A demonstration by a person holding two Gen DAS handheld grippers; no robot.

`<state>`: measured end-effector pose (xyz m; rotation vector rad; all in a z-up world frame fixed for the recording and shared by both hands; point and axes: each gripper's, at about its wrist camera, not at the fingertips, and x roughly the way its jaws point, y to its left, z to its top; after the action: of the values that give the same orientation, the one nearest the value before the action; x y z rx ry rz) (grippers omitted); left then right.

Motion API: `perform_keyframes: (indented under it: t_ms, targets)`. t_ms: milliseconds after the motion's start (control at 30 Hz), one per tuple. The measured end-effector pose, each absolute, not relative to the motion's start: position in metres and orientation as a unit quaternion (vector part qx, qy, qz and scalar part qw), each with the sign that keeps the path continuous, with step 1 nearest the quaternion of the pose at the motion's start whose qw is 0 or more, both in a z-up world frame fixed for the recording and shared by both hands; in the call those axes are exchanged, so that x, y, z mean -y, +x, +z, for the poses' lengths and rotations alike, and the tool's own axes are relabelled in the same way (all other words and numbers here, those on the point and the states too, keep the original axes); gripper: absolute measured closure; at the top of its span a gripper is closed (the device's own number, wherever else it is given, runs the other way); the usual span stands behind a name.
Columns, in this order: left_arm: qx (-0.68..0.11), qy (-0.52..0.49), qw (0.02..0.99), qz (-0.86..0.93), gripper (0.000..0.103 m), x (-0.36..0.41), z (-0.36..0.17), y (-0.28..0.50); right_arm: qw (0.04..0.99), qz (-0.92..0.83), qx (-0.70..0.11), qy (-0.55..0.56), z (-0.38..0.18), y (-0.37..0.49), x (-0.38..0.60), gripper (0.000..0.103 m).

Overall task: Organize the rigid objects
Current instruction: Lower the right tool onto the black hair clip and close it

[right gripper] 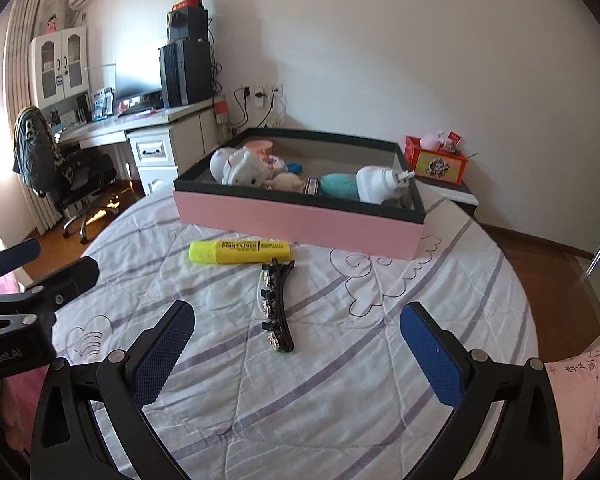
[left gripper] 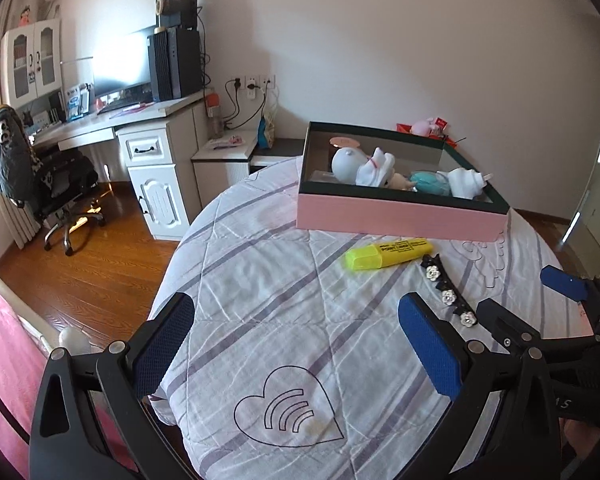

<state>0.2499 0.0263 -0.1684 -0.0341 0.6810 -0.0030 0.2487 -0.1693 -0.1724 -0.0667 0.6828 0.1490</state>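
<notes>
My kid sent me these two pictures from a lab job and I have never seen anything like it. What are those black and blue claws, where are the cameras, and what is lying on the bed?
The claws are two hand-held grippers; a person carries one in each hand. Each has its own camera looking along its fingers.

One picture comes from the left gripper, the other from the right gripper. Both are open and hold nothing.

On the bed cover lie a yellow highlighter and a black hair clip with small flowers, close together. Behind them stands a pink box with toys and a white plug inside. The two loose things probably go into it.
</notes>
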Motion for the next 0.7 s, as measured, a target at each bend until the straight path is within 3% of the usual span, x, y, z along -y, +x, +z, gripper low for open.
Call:
perform_keyframes:
  t_ms: [167,233,267,333,367,400,500,700]
  targets:
    - [-0.352,-0.017,0.936,-0.003,0.0,-0.03,-0.181,0.271,0.916,0.082,-0.385,-0.071,-0.203,0.289,0.156,0.01]
    - [-0.361,-0.015,0.932,-0.01,0.0,-0.028,-0.186,0.279,0.909,0.093,-0.399,-0.075,-0.211,0.3,0.153,0.023]
    - [-0.365,-0.015,0.931,-0.014,0.0,-0.027,-0.188,0.283,0.904,0.099,-0.41,-0.077,-0.215,0.306,0.151,0.037]
    - [-0.375,-0.014,0.927,-0.022,0.0,-0.023,-0.193,0.29,0.894,0.119,-0.426,-0.073,-0.223,0.316,0.151,0.043]
    - [-0.379,-0.012,0.925,-0.026,0.0,-0.021,-0.194,0.294,0.893,0.127,-0.426,-0.071,-0.223,0.318,0.152,0.05]
    - [-0.383,-0.011,0.923,-0.029,0.0,-0.018,-0.196,0.298,0.892,0.137,-0.425,-0.07,-0.221,0.318,0.153,0.065]
    - [-0.394,-0.01,0.918,-0.042,0.0,-0.008,-0.199,0.311,0.891,0.148,-0.423,-0.07,-0.219,0.319,0.162,0.084]
    - [-0.417,0.007,0.905,-0.083,0.0,0.026,-0.206,0.344,0.906,0.109,-0.408,-0.027,-0.212,0.308,0.216,0.084]
